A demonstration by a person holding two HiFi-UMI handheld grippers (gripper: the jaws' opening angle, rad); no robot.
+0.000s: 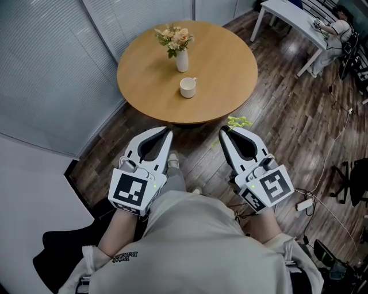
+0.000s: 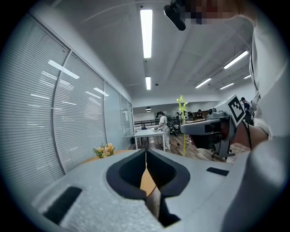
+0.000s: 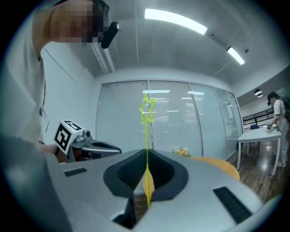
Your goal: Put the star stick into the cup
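The white cup stands on a round wooden table, just in front of a vase of flowers. Both grippers are held side by side short of the table's near edge, above the wooden floor. My right gripper is shut on the thin yellow-green star stick. In the right gripper view the star stick rises straight up from between the closed jaws of the right gripper, star at the top. My left gripper is shut with nothing in it, and the left gripper view shows the left gripper with jaws meeting.
A glass wall with blinds runs along the left of the table. A white desk with a seated person stands at the far right. A power strip and cables lie on the floor at the right, beside a dark chair.
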